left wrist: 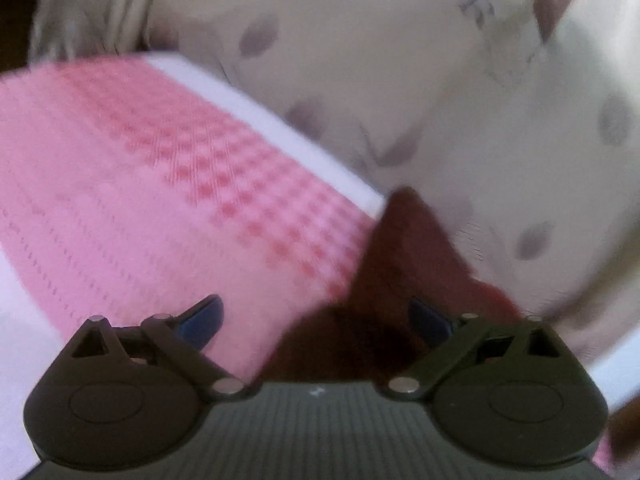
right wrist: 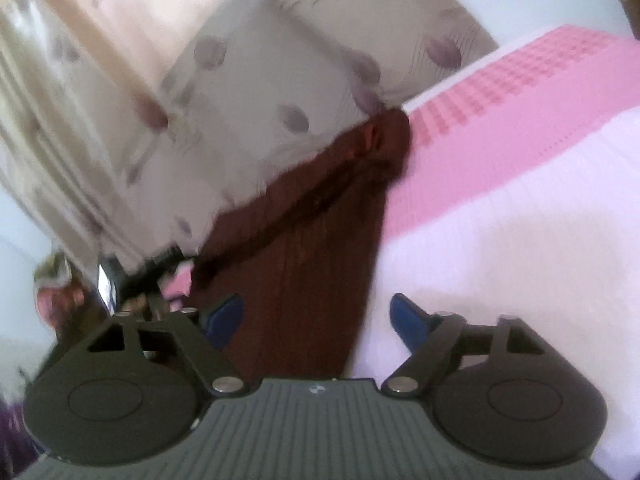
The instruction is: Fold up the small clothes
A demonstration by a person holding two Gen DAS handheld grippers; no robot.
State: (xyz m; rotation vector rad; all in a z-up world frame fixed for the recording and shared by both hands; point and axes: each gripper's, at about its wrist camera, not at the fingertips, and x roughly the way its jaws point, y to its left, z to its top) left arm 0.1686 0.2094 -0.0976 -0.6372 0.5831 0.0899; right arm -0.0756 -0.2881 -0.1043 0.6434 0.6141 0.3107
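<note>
So both grippers sit wide open, holding nothing. The dark red cloth (right wrist: 304, 240) lies along the bed's (right wrist: 500, 220) edge, between the fingers of the left gripper (left wrist: 320, 320) and right gripper (right wrist: 316, 320). I'd pinch one corner each, fully, before lifting.

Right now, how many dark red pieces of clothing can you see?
1. The dark red garment lies between the fingers of the right gripper, stretching away along the edge of the pink and white bedcover. The left wrist view shows the same garment. More may be hidden out of view.
</note>
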